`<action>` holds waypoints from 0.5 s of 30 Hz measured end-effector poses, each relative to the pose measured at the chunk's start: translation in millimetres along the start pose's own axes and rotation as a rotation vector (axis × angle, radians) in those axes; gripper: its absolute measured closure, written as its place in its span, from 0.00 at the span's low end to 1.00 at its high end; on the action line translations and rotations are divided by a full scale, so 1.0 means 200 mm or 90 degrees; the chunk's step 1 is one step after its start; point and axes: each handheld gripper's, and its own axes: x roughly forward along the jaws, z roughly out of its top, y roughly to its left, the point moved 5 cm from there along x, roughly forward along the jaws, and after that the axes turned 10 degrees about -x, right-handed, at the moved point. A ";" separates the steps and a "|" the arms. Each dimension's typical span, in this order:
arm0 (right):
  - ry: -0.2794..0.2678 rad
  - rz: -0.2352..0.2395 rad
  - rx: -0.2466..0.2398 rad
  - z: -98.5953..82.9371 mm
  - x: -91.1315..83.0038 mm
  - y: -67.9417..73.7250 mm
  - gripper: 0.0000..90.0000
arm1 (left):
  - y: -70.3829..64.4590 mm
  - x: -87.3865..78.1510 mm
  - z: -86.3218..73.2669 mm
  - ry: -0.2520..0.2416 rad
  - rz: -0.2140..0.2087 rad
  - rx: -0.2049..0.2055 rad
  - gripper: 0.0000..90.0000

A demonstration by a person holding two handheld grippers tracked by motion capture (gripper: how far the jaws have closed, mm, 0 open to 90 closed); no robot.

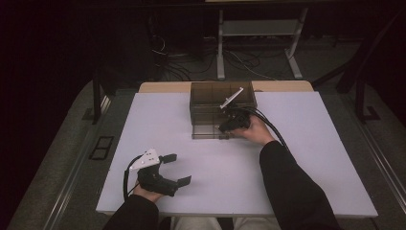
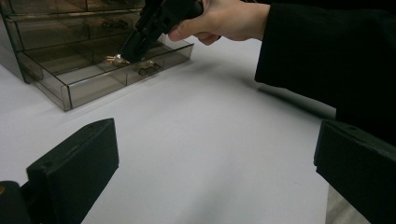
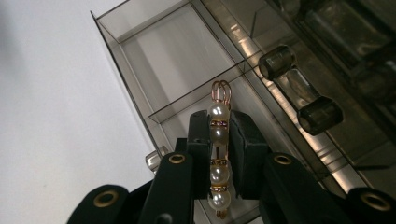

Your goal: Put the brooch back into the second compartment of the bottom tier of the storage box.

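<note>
Two grippers: my right gripper (image 3: 219, 140) clamps a pearl hair clip (image 3: 218, 158) over the open drawer (image 3: 154, 56) near the table's far edge; my left gripper (image 1: 174, 168) rests apart-jawed near the front-left corner.

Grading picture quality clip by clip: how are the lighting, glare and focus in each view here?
High view: dim, dark surround, only the white table lit. Left gripper view: near black jaws soft, smoky clear plastic drawer organiser sharper, sleeve shadow on the table. Right gripper view: gold hair clip with pearls sharp in the right gripper, bright glare streaks on the drawer walls.
</note>
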 end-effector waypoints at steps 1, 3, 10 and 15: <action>0.001 0.001 0.001 0.00 0.00 0.00 0.87 | 0.00 0.00 0.00 0.000 0.000 0.000 0.00; 0.001 -0.001 -0.001 0.00 0.01 0.00 0.87 | 0.00 0.00 0.00 0.000 0.000 0.000 0.00; 0.000 -0.003 0.003 0.00 0.01 0.01 0.86 | 0.00 0.00 0.00 -0.001 -0.002 0.000 0.00; -0.009 -0.008 0.006 0.00 -0.02 0.02 0.85 | -0.01 0.00 0.00 0.000 -0.003 0.001 0.00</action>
